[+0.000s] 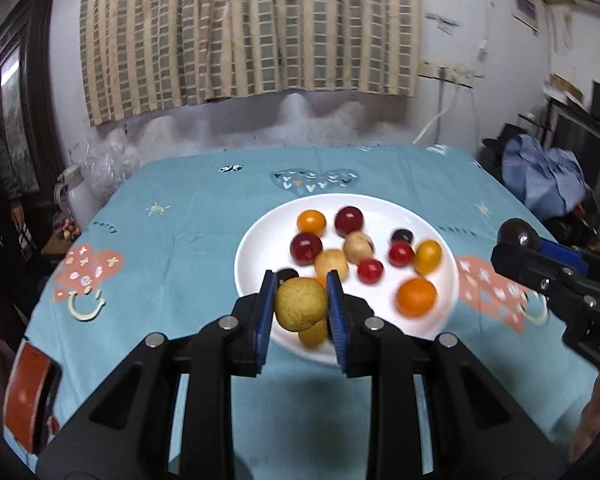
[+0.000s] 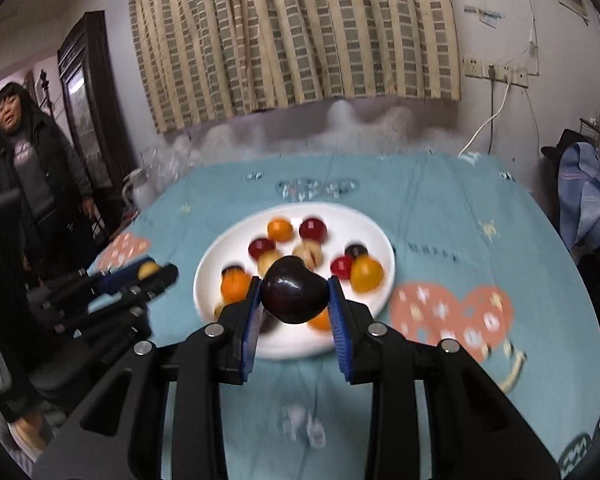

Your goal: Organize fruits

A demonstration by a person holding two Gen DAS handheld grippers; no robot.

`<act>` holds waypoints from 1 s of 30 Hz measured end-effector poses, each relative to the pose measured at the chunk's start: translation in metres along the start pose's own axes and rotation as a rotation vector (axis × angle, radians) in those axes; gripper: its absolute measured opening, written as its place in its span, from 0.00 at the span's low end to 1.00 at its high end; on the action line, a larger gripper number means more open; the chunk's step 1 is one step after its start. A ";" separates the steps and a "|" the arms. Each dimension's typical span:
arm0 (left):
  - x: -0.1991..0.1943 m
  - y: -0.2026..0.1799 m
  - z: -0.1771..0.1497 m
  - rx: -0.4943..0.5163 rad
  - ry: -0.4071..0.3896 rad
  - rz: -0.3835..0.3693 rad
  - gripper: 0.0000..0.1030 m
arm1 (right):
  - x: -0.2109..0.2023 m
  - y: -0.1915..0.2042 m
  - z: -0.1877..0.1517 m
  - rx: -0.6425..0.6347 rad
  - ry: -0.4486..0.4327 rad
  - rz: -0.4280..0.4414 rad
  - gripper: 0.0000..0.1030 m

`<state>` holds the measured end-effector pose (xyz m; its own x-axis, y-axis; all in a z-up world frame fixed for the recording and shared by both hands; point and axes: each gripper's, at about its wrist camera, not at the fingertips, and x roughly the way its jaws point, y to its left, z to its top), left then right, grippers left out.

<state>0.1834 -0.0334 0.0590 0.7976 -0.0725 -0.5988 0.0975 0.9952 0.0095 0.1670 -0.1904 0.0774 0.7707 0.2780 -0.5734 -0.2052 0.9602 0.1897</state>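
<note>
Left gripper [image 1: 301, 306] jaws clamped on a yellow pear [image 1: 301, 303], held above the near rim of the white plate [image 1: 260, 236]. Right gripper [image 2: 294, 300] jaws clamped on a dark plum [image 2: 293, 295], also over the plate's near edge. Plate sits mid-surface on a blue cloth [image 1: 180, 208] and holds small red, orange, yellow and dark fruits; motion blur smears them. Held fruits hide those just behind. A woman [image 2: 28, 160] stands at left.
</note>
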 end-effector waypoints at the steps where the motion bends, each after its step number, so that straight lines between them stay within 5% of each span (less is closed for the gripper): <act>1: 0.008 0.002 0.002 -0.011 0.006 0.006 0.25 | 0.014 0.001 0.002 0.009 0.007 -0.003 0.32; 12: 0.089 0.011 -0.004 -0.045 0.103 0.024 0.27 | 0.098 -0.012 -0.006 0.027 0.096 -0.047 0.33; 13: 0.092 0.009 -0.004 -0.041 0.100 0.029 0.31 | 0.102 -0.013 -0.006 0.028 0.105 -0.051 0.33; 15: 0.091 0.007 -0.005 -0.030 0.075 0.058 0.67 | 0.105 -0.017 -0.008 0.038 0.112 -0.077 0.47; 17: 0.090 0.007 -0.005 -0.021 0.056 0.080 0.71 | 0.100 -0.021 -0.009 0.045 0.069 -0.081 0.59; 23: 0.079 0.006 -0.007 -0.009 0.058 0.072 0.74 | 0.072 -0.017 0.000 0.028 0.003 -0.069 0.59; 30: 0.020 0.012 -0.016 -0.036 0.009 0.085 0.83 | 0.012 -0.002 -0.012 -0.024 -0.044 -0.085 0.59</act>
<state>0.1909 -0.0216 0.0340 0.7970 0.0130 -0.6039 0.0081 0.9994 0.0322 0.1691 -0.1889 0.0605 0.8114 0.1944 -0.5513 -0.1521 0.9808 0.1220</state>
